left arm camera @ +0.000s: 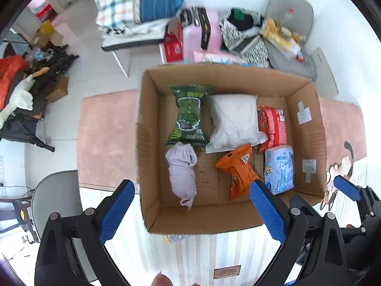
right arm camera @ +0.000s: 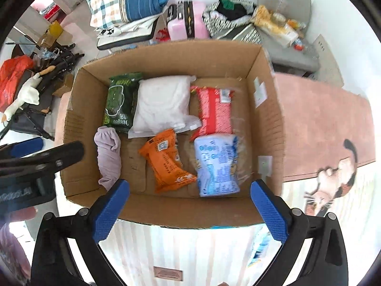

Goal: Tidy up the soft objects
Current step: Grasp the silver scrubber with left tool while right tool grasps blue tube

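An open cardboard box (left arm camera: 150,128) (right arm camera: 269,128) stands on a bed. Inside lie a green packet (left arm camera: 189,114) (right arm camera: 121,100), a white pouch (left arm camera: 234,121) (right arm camera: 162,102), a red packet (left arm camera: 272,126) (right arm camera: 215,112), an orange packet (left arm camera: 238,171) (right arm camera: 166,159), a light blue tissue pack (left arm camera: 279,169) (right arm camera: 216,164) and a rolled lilac cloth (left arm camera: 183,171) (right arm camera: 108,155). My left gripper (left arm camera: 190,212) is open and empty above the box's near wall. My right gripper (right arm camera: 190,209) is open and empty above the near wall too. The right gripper also shows in the left wrist view (left arm camera: 347,188), and the left gripper's arm shows at the left of the right wrist view.
A pink blanket (left arm camera: 107,138) (right arm camera: 321,124) and a striped sheet with a cat print (right arm camera: 333,178) cover the bed. Beyond the box are a pink case (left arm camera: 202,35), folded bedding (left arm camera: 142,2), a grey chair with clutter (left arm camera: 285,31) and floor clutter at the left (left arm camera: 35,71).
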### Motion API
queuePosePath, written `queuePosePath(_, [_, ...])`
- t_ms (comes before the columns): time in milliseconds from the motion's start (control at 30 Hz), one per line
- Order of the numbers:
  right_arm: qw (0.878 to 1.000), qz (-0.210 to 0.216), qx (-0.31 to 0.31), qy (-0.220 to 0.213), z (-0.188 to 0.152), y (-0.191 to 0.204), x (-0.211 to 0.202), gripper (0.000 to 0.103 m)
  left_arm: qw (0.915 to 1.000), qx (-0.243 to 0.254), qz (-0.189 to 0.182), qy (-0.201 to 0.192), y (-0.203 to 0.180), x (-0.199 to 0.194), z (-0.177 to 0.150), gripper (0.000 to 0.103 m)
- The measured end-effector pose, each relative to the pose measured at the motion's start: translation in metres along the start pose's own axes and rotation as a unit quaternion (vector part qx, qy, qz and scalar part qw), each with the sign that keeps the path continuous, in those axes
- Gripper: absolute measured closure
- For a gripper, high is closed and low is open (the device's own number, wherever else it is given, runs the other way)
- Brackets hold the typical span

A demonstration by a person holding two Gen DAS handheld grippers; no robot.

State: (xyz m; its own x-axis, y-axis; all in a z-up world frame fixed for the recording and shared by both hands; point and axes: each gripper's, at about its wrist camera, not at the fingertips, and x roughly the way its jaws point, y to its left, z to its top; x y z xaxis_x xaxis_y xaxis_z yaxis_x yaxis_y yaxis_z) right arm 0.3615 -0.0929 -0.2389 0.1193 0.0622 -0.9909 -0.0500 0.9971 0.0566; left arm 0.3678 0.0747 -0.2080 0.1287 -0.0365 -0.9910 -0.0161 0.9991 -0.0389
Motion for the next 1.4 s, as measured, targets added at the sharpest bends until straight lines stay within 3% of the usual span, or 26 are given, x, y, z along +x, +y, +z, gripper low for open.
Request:
queuePosePath(200, [1.0,0.014,0.001,-0.022,-0.019,0.0,-0.028,0.0,0.9987,0.004,0.022,-0.047,0.002,-0.025,-0.026,0.003])
queuePosePath(367, [0.999,0.007,0.004,-0.049,-0.054,-0.005,-0.041,0.0,0.9884,0.03,0.11,-0.1,0.006,-0.031,-0.072,0.004])
queuePosePath(467, [0.997,0.04,0.041,-0.052,-0.091,-0.019,-0.036,0.0,0.9868,0.044,0.129,-0.087,0.015,-0.007,-0.102,0.004])
queuePosePath(667, [0.993,0.068,0.099,-0.016,-0.146,-0.047,0.002,0.0,0.9917,0.085,0.095,0.022,0.023,0.083,-0.131,0.004])
queuePosePath(833, [0.99,0.047,0.133,0.007,-0.169,-0.076,0.027,0.0,0.9803,0.161,0.106,0.044,0.0,0.133,-0.13,0.004])
queuePosePath(933, [0.987,0.028,0.155,0.016,-0.18,-0.098,0.034,0.0,0.9768,0.182,0.096,0.058,-0.014,0.152,-0.126,0.004])
queuePosePath(1000, [0.984,0.021,0.173,0.03,-0.185,-0.116,0.042,0.0,0.9776,0.18,0.086,0.067,-0.019,0.159,-0.125,0.015])
queuePosePath(1033, [0.983,0.019,0.178,0.033,-0.186,-0.123,0.045,0.0,0.9781,0.177,0.082,0.072,-0.021,0.161,-0.125,0.032])
queuePosePath(1067, [0.982,0.013,0.184,0.036,-0.186,-0.133,0.049,0.0,0.9784,0.171,0.083,0.081,-0.023,0.163,-0.126,0.042])
queuePosePath(1133, [0.979,0.002,0.197,0.042,-0.185,-0.149,0.054,0.0,0.9821,0.145,0.072,0.096,-0.023,0.163,-0.13,0.048])
queuePosePath(1267, [0.975,0.0,0.213,0.06,-0.174,-0.178,0.079,0.0,0.9891,0.059,0.011,0.134,-0.018,0.161,-0.147,0.048])
queuePosePath(1400, [0.973,-0.016,0.209,0.097,-0.162,-0.191,0.113,0.0,0.9844,-0.014,-0.053,0.168,-0.014,0.165,-0.163,0.048])
